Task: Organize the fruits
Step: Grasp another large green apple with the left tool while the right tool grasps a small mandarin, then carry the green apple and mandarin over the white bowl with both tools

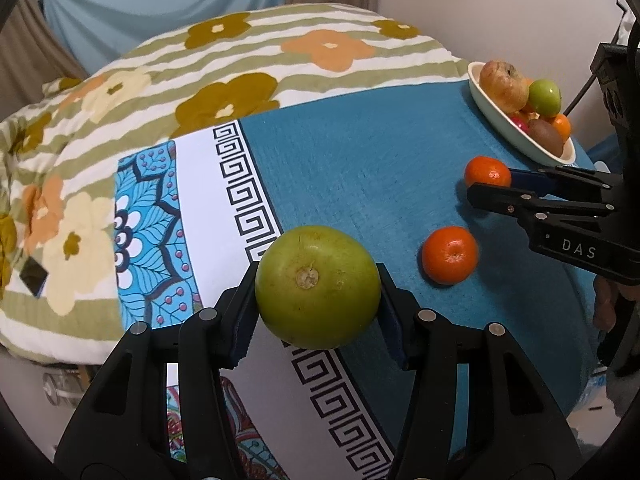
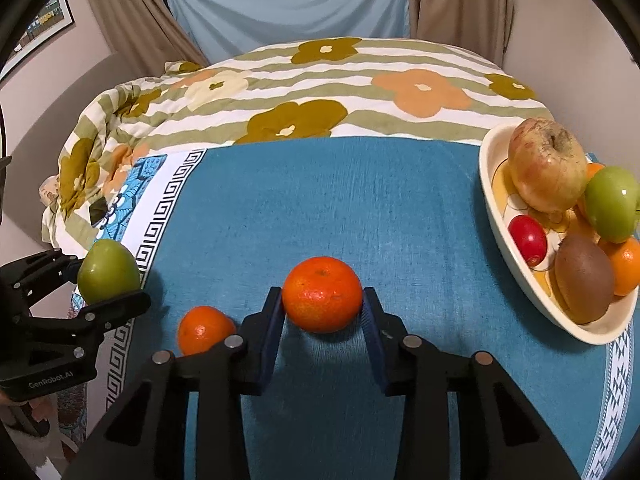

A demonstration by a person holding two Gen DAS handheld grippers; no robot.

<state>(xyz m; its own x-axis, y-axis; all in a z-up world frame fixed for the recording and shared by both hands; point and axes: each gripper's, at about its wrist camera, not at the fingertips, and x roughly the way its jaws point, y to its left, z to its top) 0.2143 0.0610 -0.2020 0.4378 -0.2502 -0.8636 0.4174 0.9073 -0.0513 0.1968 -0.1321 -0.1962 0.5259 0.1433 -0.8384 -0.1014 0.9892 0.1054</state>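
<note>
Mandarin (image 2: 322, 294) stem-up in right gripper (image 2: 323, 312).

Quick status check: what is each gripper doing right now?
Left gripper: closed on the large round green fruit.
Right gripper: closed on the round orange tangerine.

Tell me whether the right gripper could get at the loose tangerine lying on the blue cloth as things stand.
Probably not yet. The right gripper is shut on another tangerine, so its jaws are full. The loose tangerine lies beside it on the blue cloth, with nothing over it; the way looks free once the load is dropped.
</note>
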